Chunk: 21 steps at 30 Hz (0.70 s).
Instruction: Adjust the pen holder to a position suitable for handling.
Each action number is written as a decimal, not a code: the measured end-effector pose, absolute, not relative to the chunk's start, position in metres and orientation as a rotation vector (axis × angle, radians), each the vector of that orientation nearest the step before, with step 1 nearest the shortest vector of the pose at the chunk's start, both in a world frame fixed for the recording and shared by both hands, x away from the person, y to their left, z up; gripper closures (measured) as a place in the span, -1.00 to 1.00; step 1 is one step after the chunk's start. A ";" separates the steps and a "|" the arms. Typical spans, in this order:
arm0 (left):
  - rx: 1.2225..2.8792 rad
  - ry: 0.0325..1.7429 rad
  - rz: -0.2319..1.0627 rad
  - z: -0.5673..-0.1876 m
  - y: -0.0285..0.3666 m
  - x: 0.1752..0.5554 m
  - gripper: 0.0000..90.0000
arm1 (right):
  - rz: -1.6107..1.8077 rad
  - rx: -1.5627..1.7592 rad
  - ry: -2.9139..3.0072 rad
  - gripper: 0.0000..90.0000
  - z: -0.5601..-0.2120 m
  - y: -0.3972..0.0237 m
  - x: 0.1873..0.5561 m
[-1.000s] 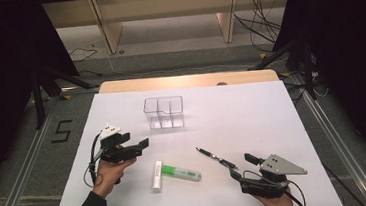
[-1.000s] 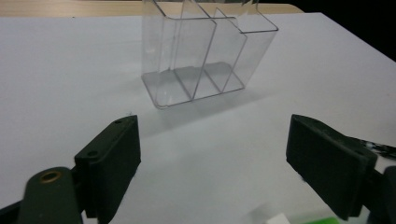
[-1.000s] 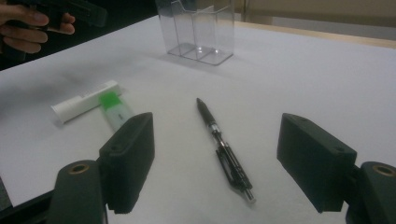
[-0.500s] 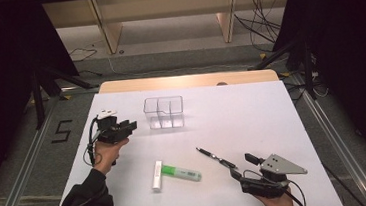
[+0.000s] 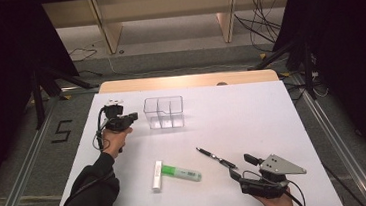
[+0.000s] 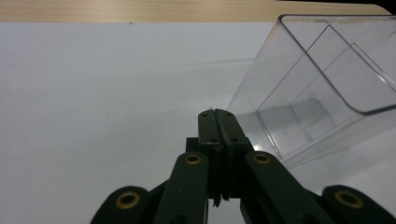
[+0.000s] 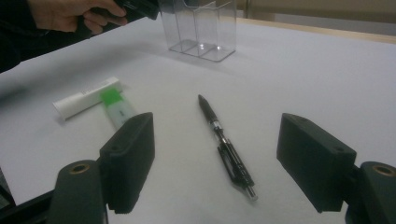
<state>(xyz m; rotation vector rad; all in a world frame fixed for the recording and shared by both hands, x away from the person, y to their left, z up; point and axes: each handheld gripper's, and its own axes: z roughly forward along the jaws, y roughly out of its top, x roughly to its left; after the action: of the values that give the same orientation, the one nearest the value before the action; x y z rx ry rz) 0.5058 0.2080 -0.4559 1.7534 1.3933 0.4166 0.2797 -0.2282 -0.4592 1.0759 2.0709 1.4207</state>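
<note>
Left tool (image 5: 122, 119): jaws pressed together with nothing between them, as the left gripper view (image 6: 219, 135) shows; the tips hover just beside the near left corner of the clear organizer, apart from its wall.
Right tool (image 5: 244, 167): jaws spread wide and empty; in the right gripper view (image 7: 224, 158) the two black pads stand either side of the pen's near end without touching it.
Left hand (image 5: 115, 139): grips the left tool to the left of the organizer, dark sleeve running back toward the counter's near edge.
Right hand (image 5: 280, 204): holds the right tool at the counter's near edge, well apart from the organizer; grey three-cornered plate on top.
Organizer (image 5: 164, 112): clear plastic box with three compartments, upright, all of them bare, standing toward the far side of the counter.
Pen (image 5: 216, 158): black, lying flat and slanted, nearer the person than the organizer, its near end just ahead of the right tool.
Highlighter (image 5: 180, 173): green, lying flat, on the near side of the organizer, left of the pen.
White stick (image 5: 156, 175): a white tube-shaped thing touching the highlighter's left end, set roughly at a right angle to it.
Counter (image 5: 252, 117): white surface with a wooden strip along the far edge, bare between the pen and the organizer.
</note>
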 end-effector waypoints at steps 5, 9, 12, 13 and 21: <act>1.742 1.400 0.392 -0.457 0.205 0.515 0.99 | 1.421 1.077 2.075 -0.36 -0.459 -0.228 0.280; 1.747 1.408 0.387 -0.457 0.201 0.520 0.99 | 1.425 1.078 2.071 -0.36 -0.459 -0.228 0.280; 1.752 1.411 0.379 -0.457 0.199 0.523 0.99 | 1.425 1.078 2.073 -0.36 -0.460 -0.228 0.280; 1.753 1.408 0.379 -0.457 0.197 0.523 0.99 | 1.424 1.078 2.075 -0.36 -0.460 -0.228 0.280; 1.769 1.390 0.370 -0.453 0.187 0.527 0.99 | 1.425 1.078 2.074 -0.36 -0.459 -0.227 0.279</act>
<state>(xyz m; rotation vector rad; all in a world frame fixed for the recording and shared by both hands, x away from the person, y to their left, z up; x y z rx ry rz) 0.5266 0.1866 -0.4528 1.7689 1.3903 0.3697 0.2794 -0.2274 -0.4594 1.0780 2.0741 1.4253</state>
